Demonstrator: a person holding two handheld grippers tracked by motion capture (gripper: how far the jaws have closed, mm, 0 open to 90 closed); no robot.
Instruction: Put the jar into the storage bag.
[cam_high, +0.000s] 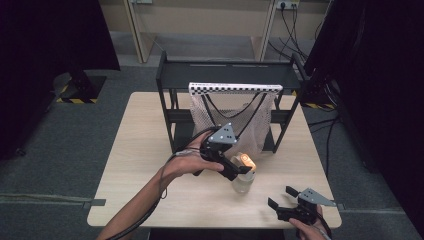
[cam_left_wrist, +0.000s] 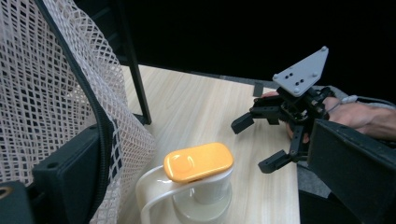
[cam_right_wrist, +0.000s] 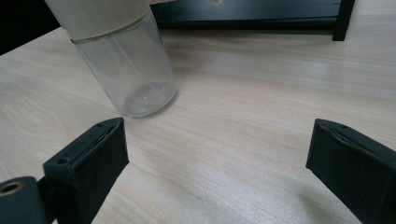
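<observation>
Bottle upright on the bench (cam_high: 150, 150), just in front of the rack (cam_high: 227, 75) and its mesh bag (cam_high: 247, 127).
The bottle (cam_high: 243, 176) stands between the wide-open left gripper (cam_high: 235, 170) jaws, not clamped; the right gripper (cam_high: 286, 197), jaws spread and empty, rests near the bench's front edge.

A bottle (cam_left_wrist: 194, 179) with an orange lid (cam_left_wrist: 198, 161) stands on the counter (cam_left_wrist: 196, 107) between the open jaws, mesh bag (cam_left_wrist: 51, 93) left, other gripper (cam_left_wrist: 261, 140) beyond.
</observation>
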